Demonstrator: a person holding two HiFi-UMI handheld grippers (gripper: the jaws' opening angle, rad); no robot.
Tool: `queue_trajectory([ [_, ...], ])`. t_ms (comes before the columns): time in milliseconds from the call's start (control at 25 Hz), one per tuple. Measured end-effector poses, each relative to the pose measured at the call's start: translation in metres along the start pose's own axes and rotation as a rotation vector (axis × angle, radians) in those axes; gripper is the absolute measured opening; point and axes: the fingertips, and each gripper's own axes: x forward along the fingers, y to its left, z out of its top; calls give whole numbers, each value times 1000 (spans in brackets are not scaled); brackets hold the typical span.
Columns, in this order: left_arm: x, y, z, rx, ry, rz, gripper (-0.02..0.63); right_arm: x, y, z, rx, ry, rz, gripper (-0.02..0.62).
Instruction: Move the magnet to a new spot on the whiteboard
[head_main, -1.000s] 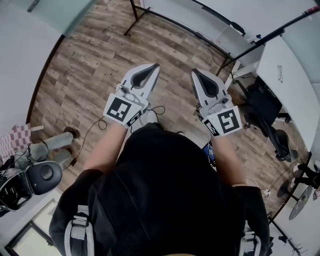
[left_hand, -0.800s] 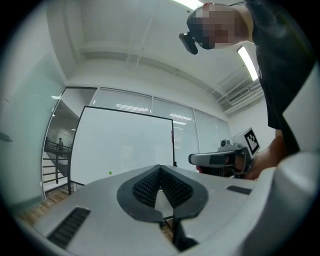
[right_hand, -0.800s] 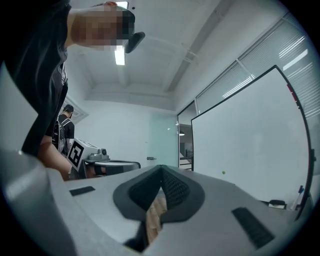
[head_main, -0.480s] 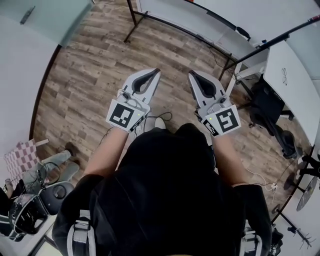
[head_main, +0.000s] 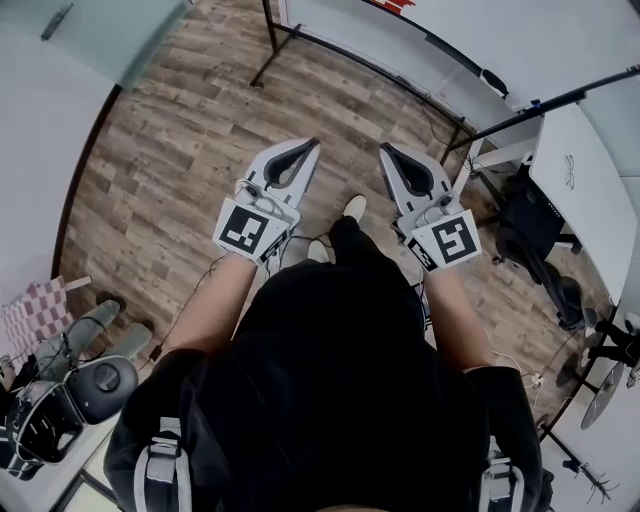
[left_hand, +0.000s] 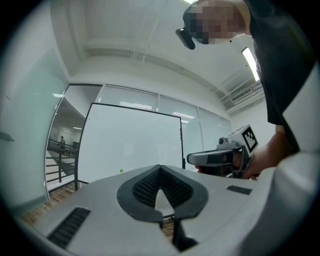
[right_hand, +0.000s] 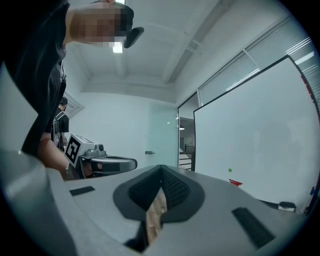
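Whiteboard (left_hand: 130, 145) is standing well apart at mid-frame, so left tongs (left_hand: 160, 166) and right tongs (right_hand: 161, 166) are hanging closed and empty, its green magnet (left_hand: 121, 171) not yet reached.

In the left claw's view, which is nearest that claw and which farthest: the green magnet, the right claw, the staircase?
1. The right claw, close at right.
2. The green magnet, on the whiteboard ahead.
3. The staircase, far off at left.
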Motion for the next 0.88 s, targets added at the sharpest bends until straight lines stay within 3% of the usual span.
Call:
queue_trajectory([
  [360, 28, 30, 15, 21, -19, 1, 2, 36, -35, 7, 27, -19, 12, 0],
  [880, 142, 71, 10, 37, 13, 12, 2, 76, -143, -3, 45, -32, 41, 0],
])
